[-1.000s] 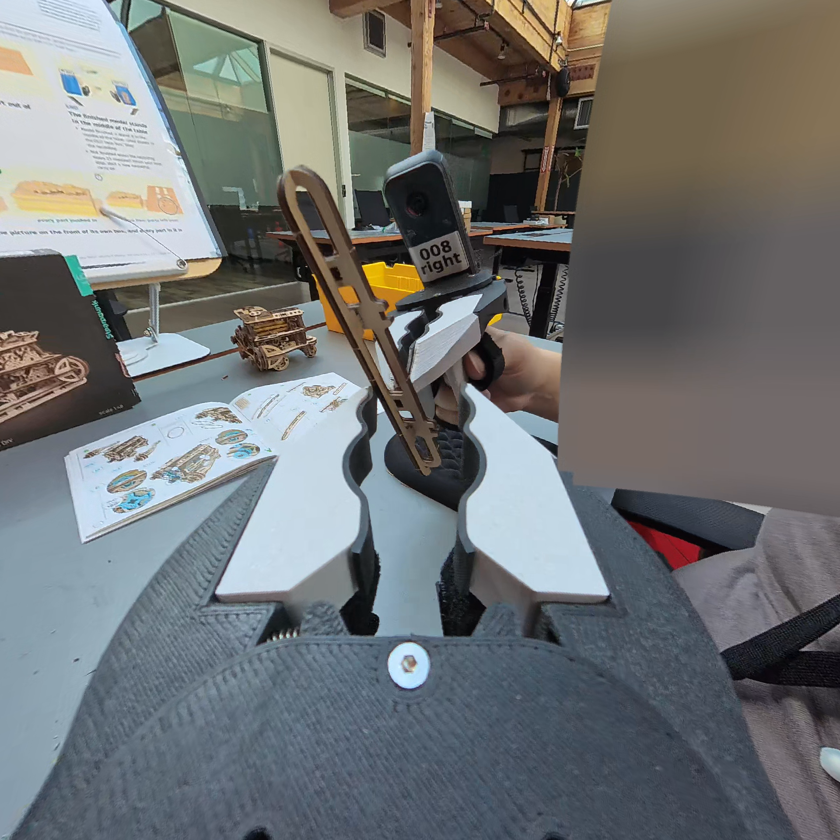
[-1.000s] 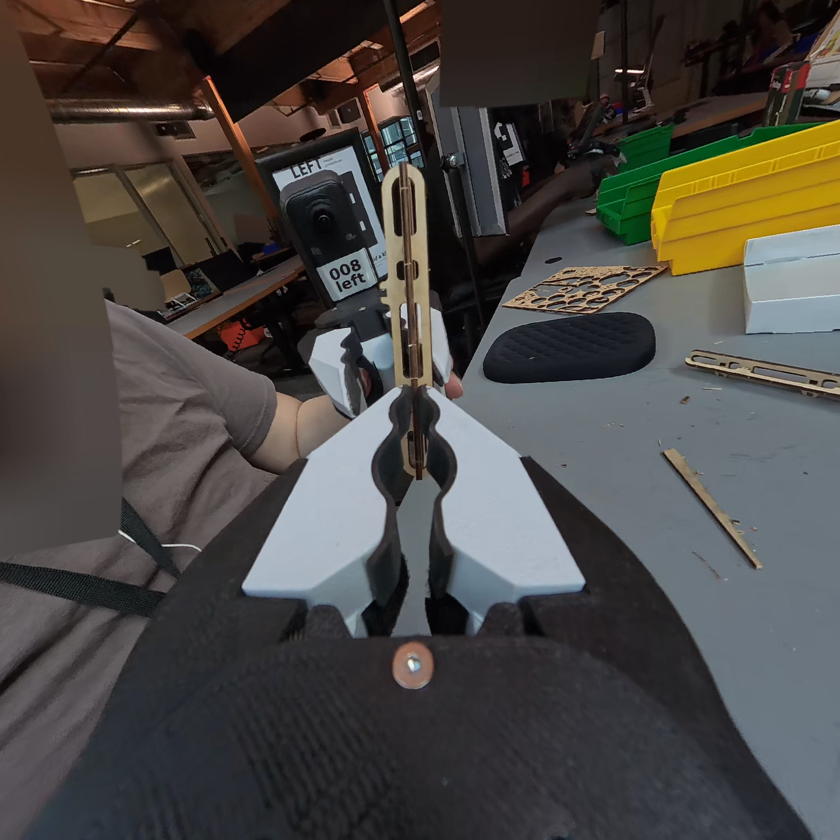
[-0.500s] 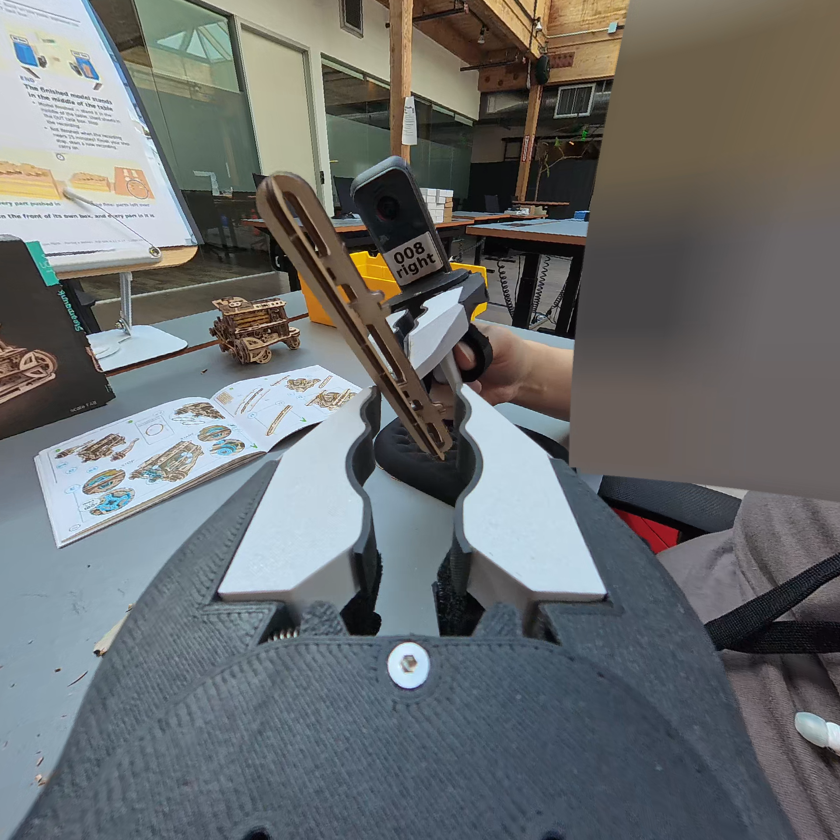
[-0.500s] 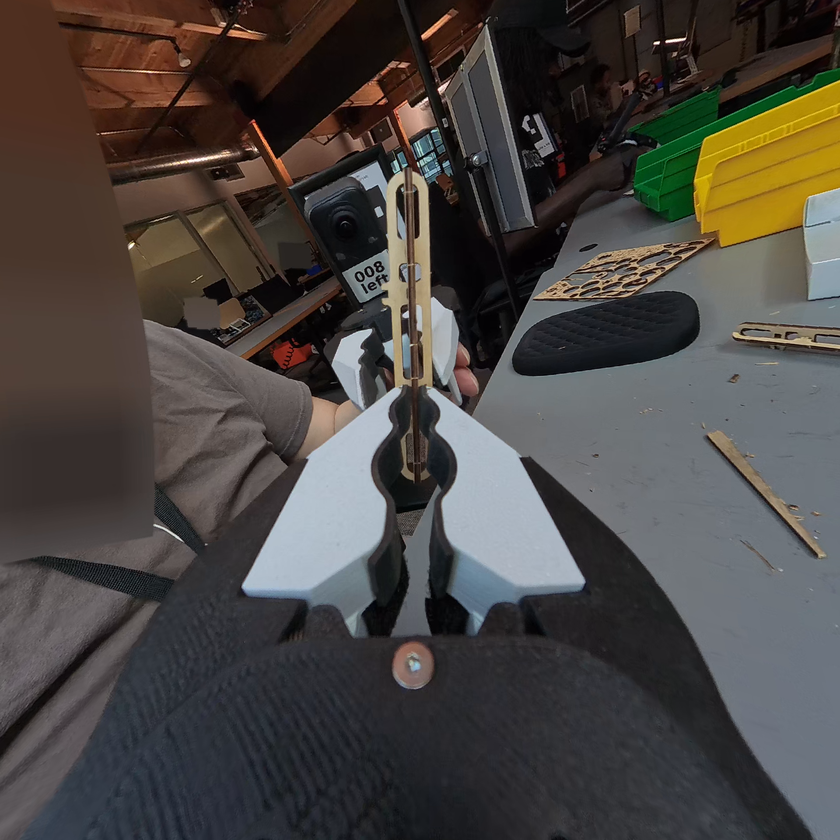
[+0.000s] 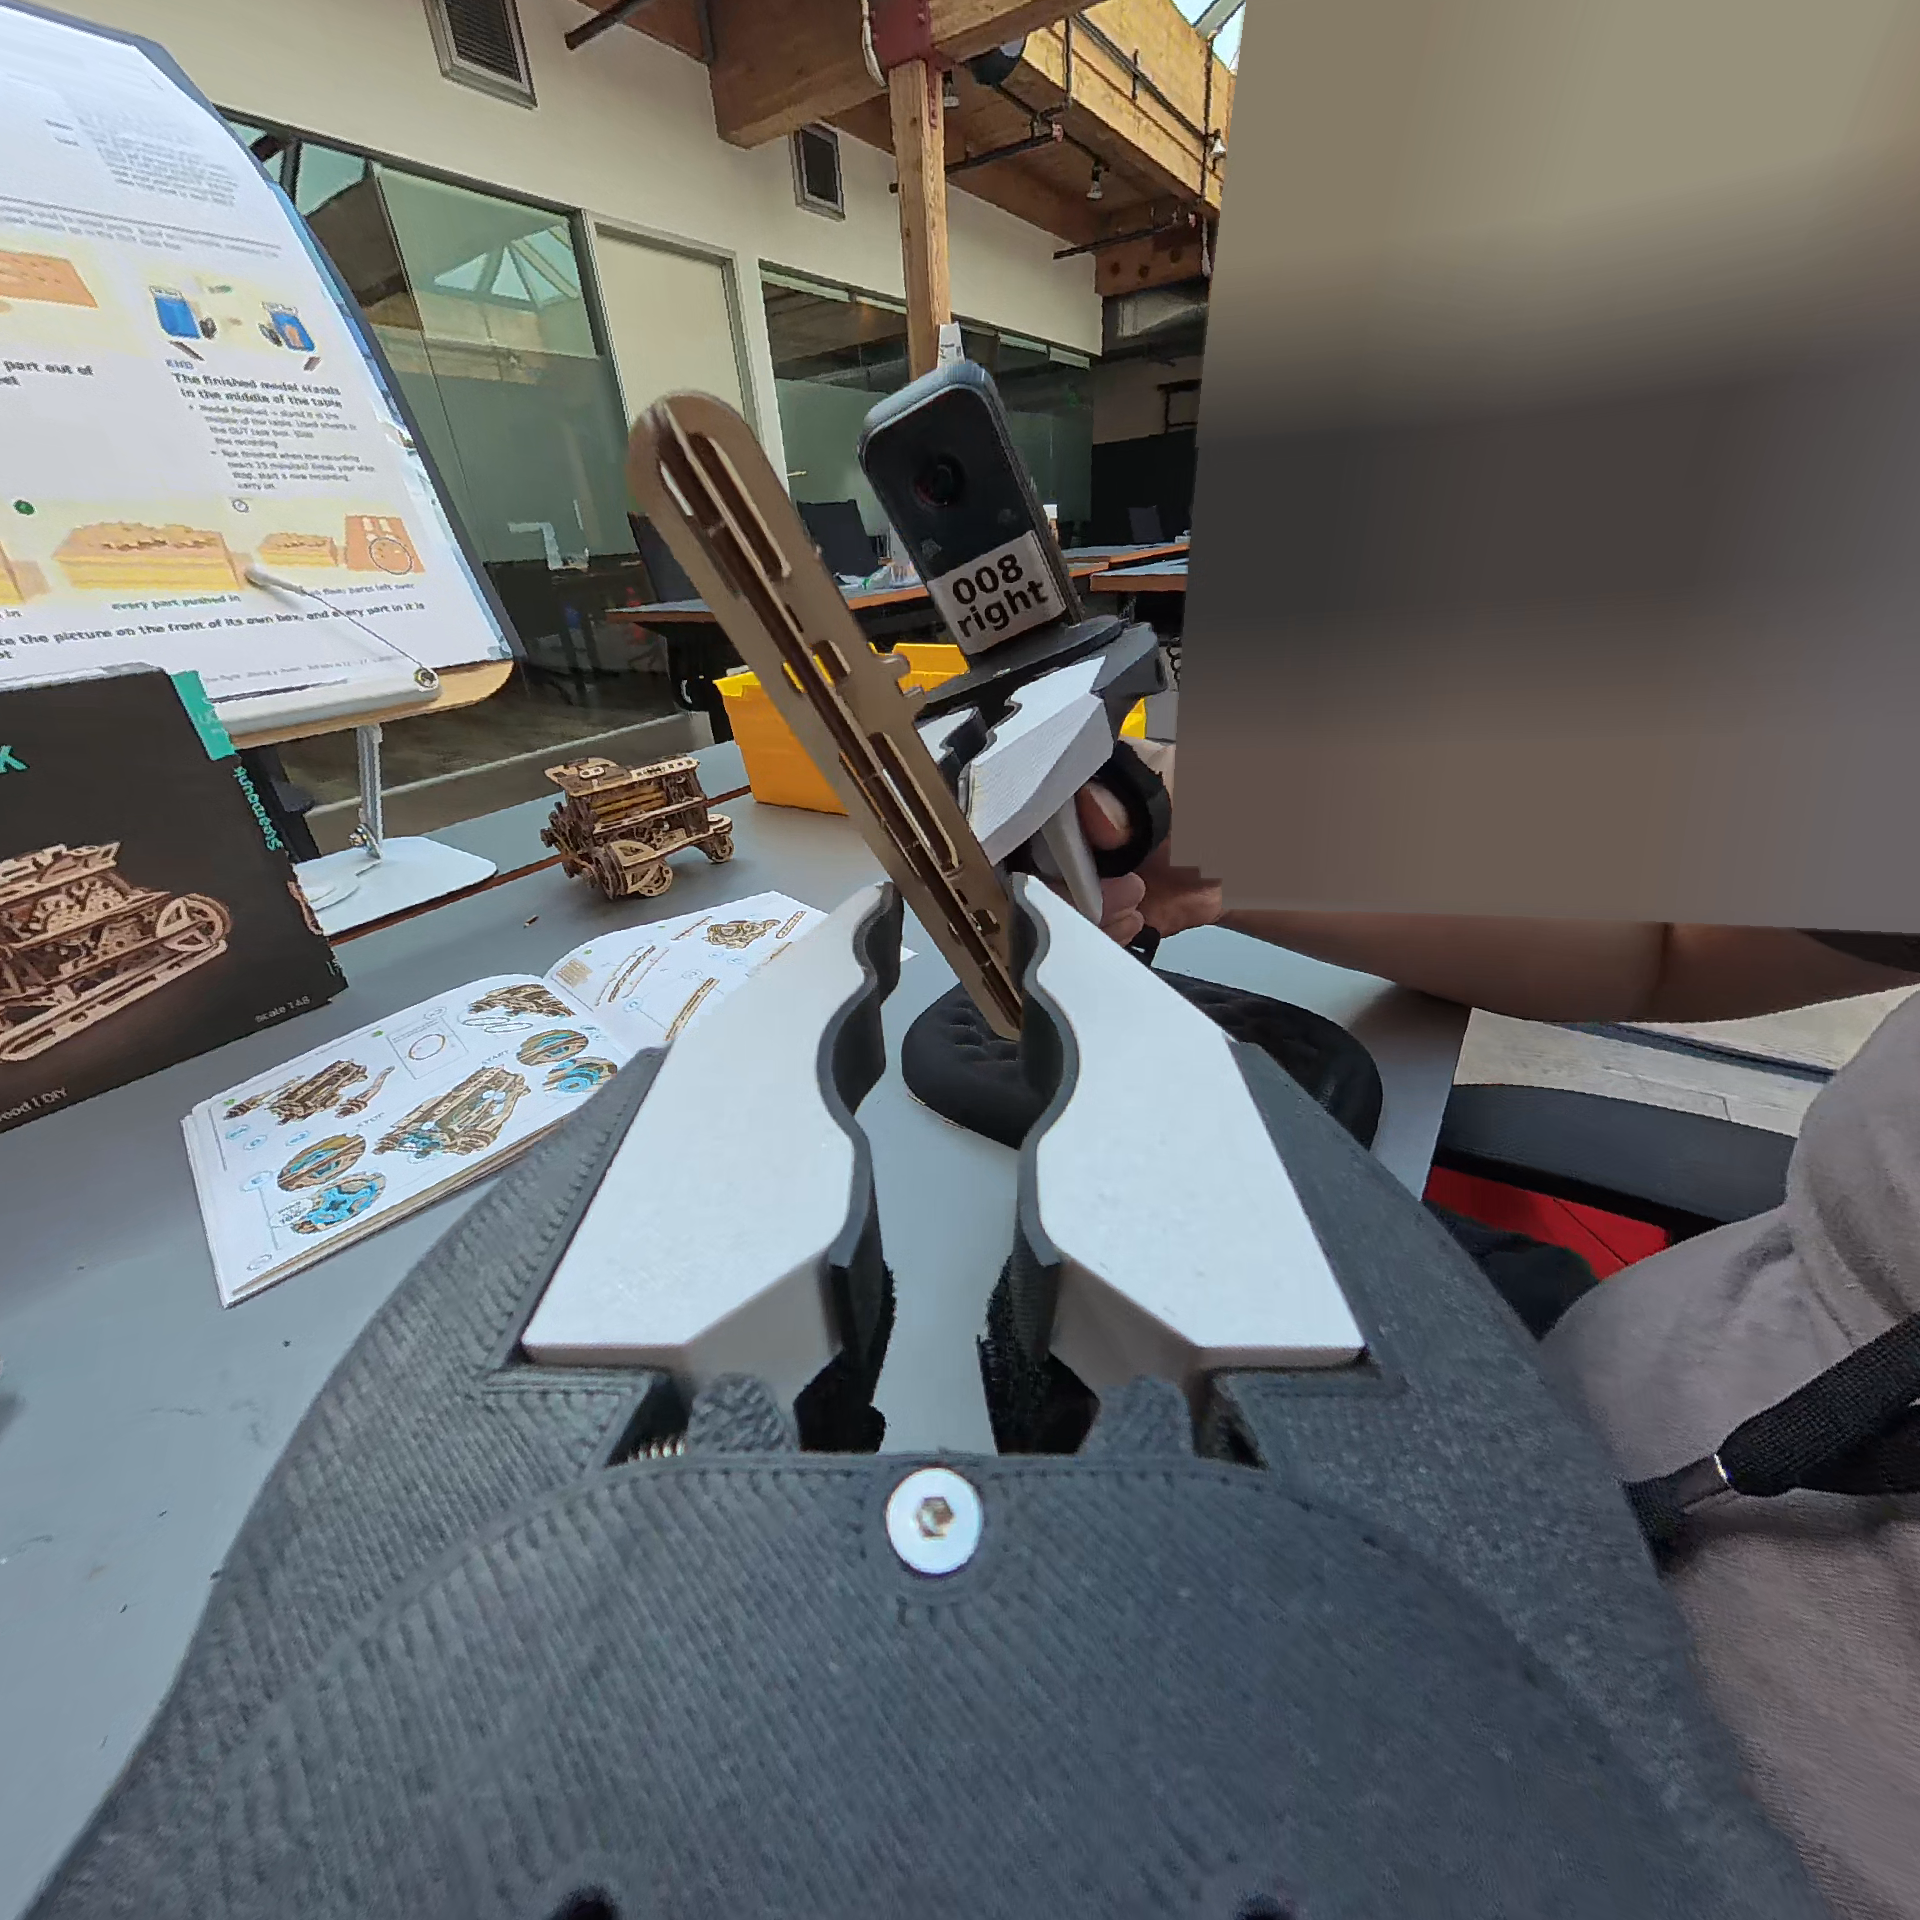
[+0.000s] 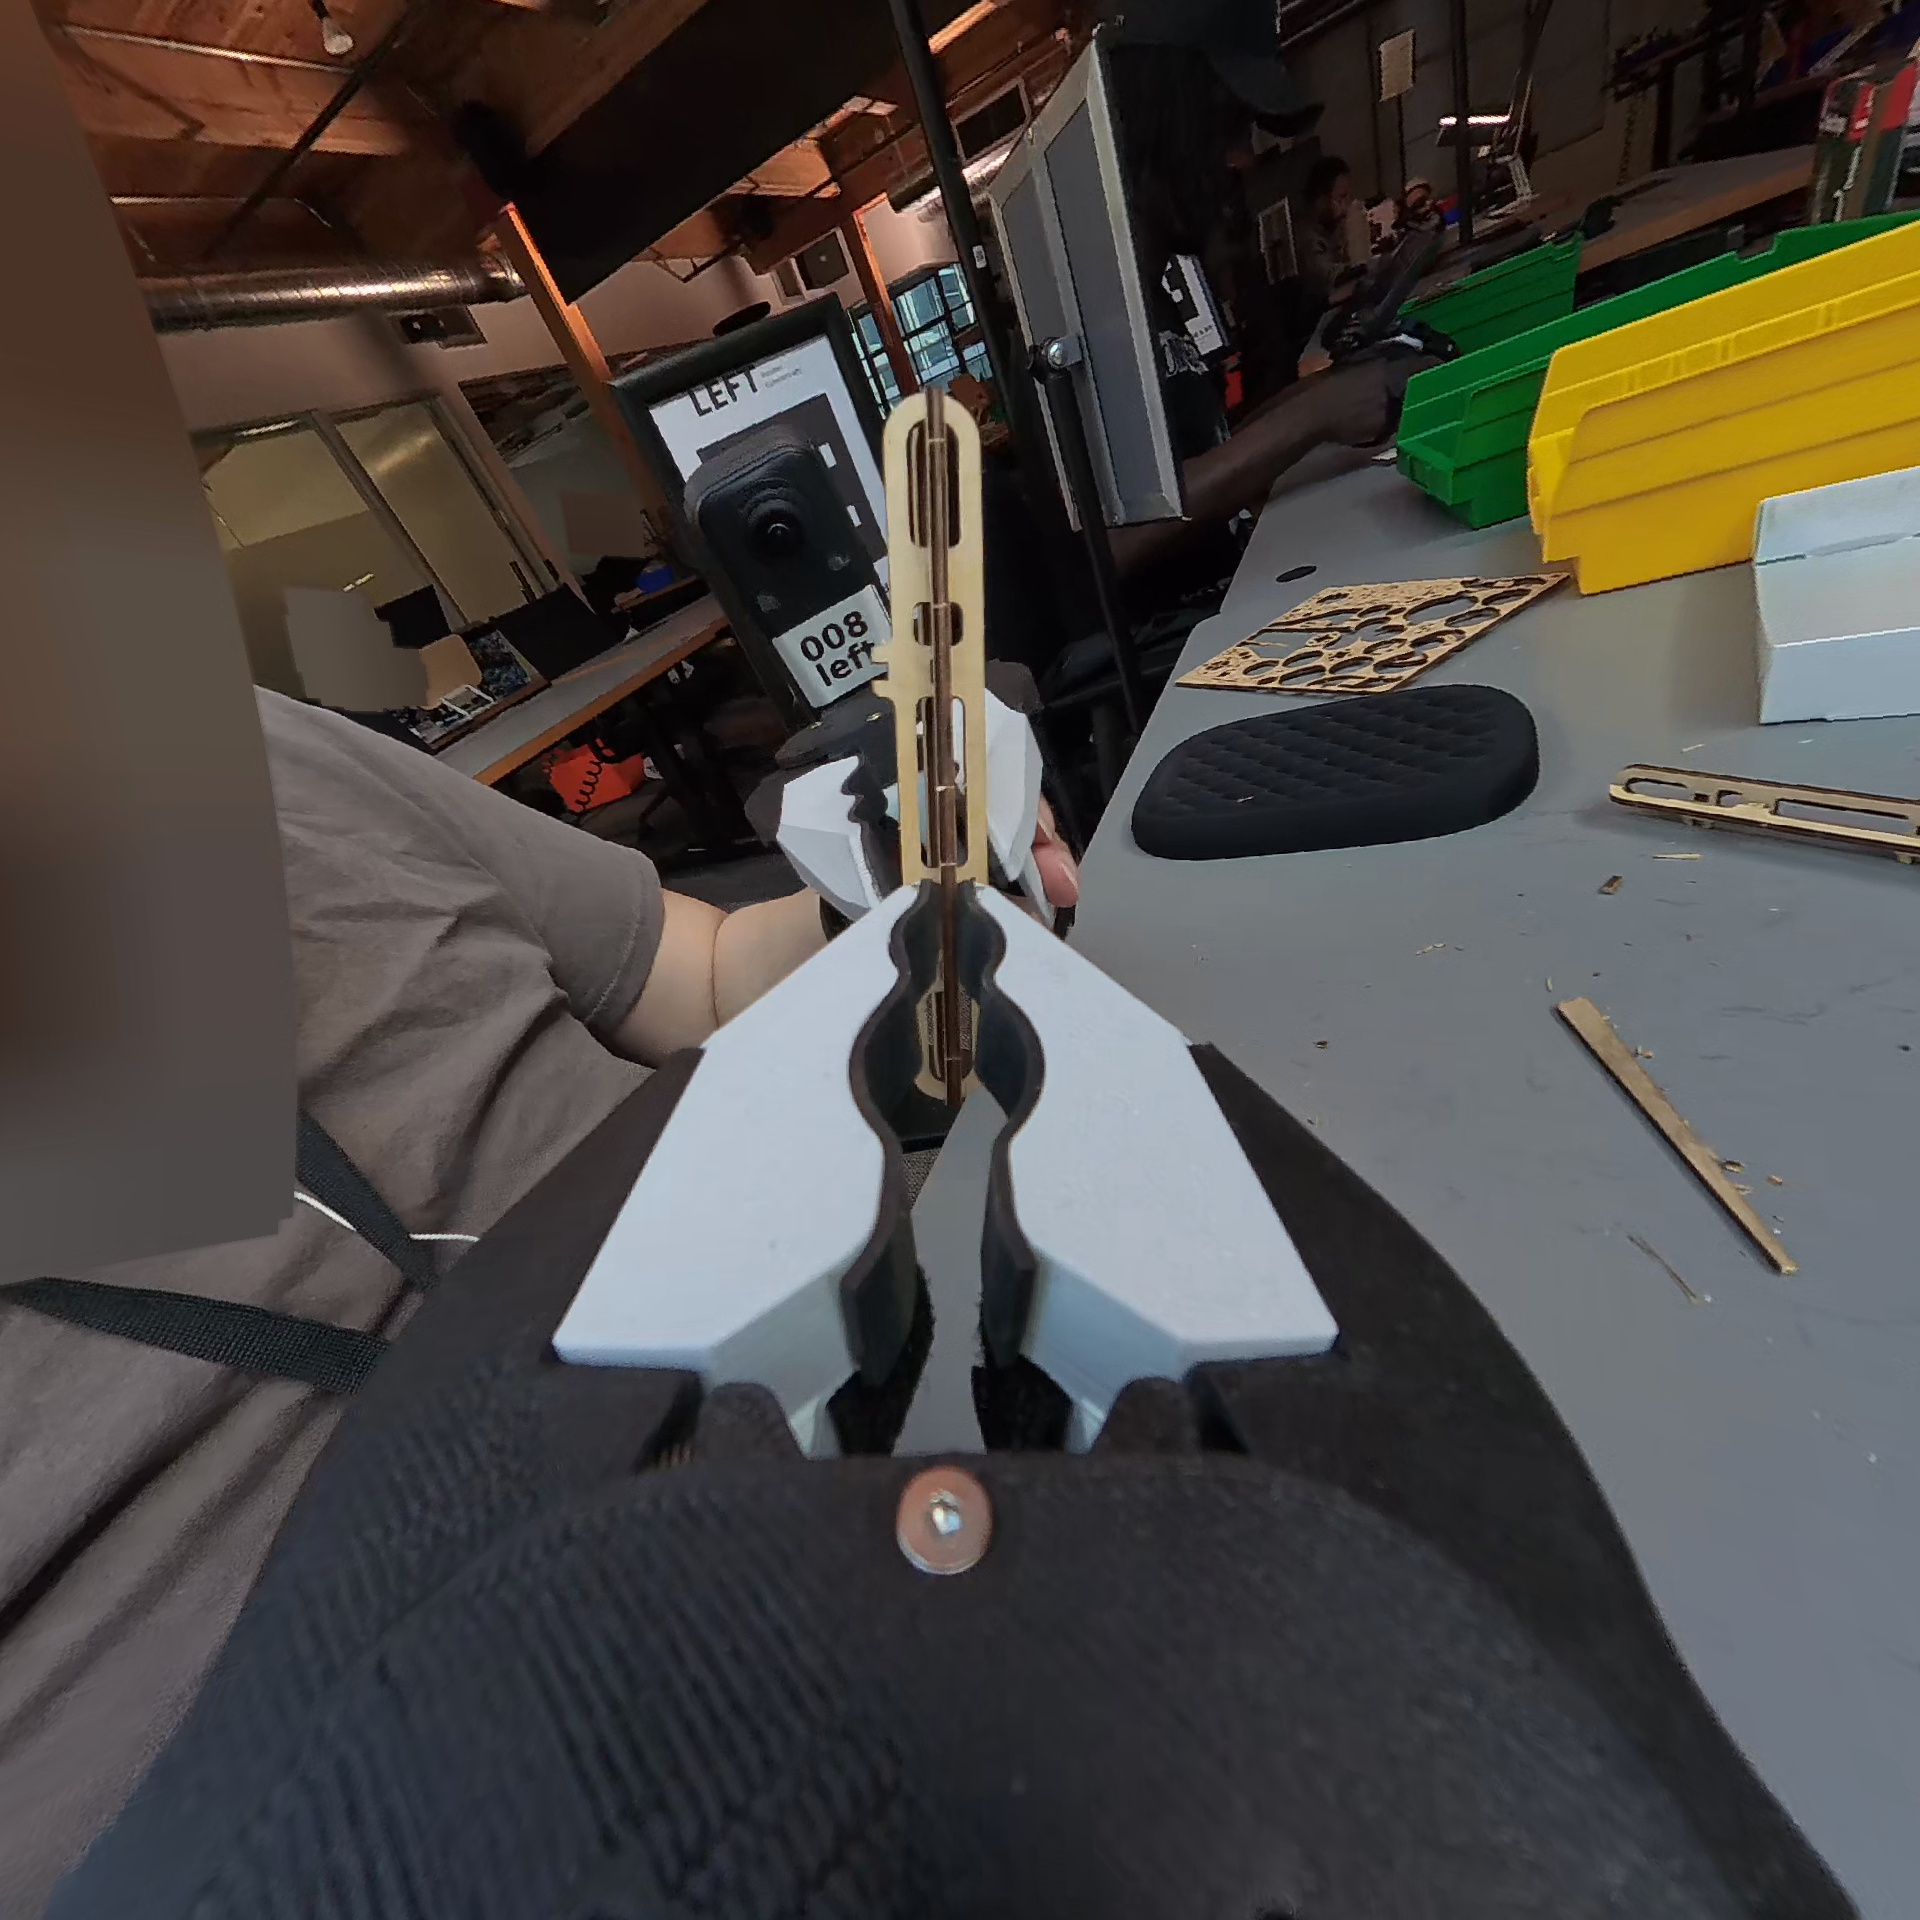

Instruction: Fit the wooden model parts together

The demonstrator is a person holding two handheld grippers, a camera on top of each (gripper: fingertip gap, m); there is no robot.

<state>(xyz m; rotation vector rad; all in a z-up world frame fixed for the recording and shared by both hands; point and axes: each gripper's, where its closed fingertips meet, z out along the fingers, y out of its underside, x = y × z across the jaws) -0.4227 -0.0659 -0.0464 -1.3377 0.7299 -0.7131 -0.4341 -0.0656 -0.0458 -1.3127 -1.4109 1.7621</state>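
A long slotted wooden strip [image 6: 961, 582] stands upright in my right gripper [image 6: 940, 894], which is shut on it near its lower end. A thin edge runs down the strip's middle; I cannot tell whether it is a second part. In the left wrist view the strip [image 5: 821, 665] leans up to the left, and the right gripper [image 5: 977, 758] holds it from behind. My left gripper [image 5: 956, 904] is open, and the strip's lower end sits between its fingers, close to the right one. In the right wrist view the left gripper [image 6: 914, 821] is just behind the strip.
On the grey table are a black pad [image 6: 1340, 769], another slotted strip [image 6: 1766, 810], a wood sliver [image 6: 1673, 1132], a punched-out sheet [image 6: 1371, 629], a white box [image 6: 1839, 603] and yellow [image 6: 1714, 416] and green bins [image 6: 1496, 301]. An open booklet [image 5: 488, 1070], a finished model [image 5: 634, 821] and the kit box [image 5: 135, 883] lie left. Less than 4 cm separates the two grippers' tips. Both grippers' tips are roughly 20 cm from the wood sliver [image 6: 1673, 1132].
Both grippers have swung a little together. The strip stays clamped in the right gripper, its lower end still between the left fingers. The left fingers' gap looks unchanged.
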